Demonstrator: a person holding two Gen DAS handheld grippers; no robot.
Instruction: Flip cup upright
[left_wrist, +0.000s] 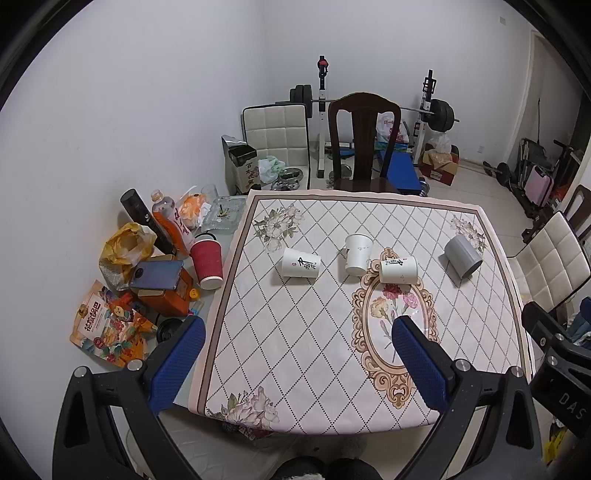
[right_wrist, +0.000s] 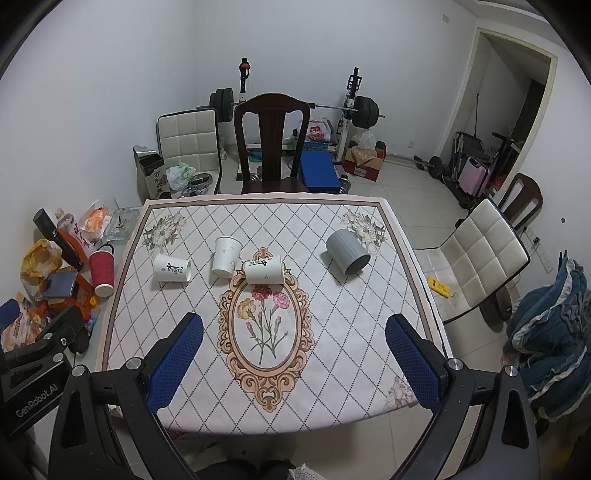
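Both wrist cameras look forward and down from above the near edge of the table (left_wrist: 491, 229), well back from the things on it. The left view sits further left, taking in the clutter (left_wrist: 147, 266) by the wall; the right view sits further right, reaching the doorway (right_wrist: 517, 122). Both share the patterned tablecloth (right_wrist: 332, 306), the dark wooden chair (right_wrist: 271, 144) and the barbell rack (left_wrist: 428, 107) beyond
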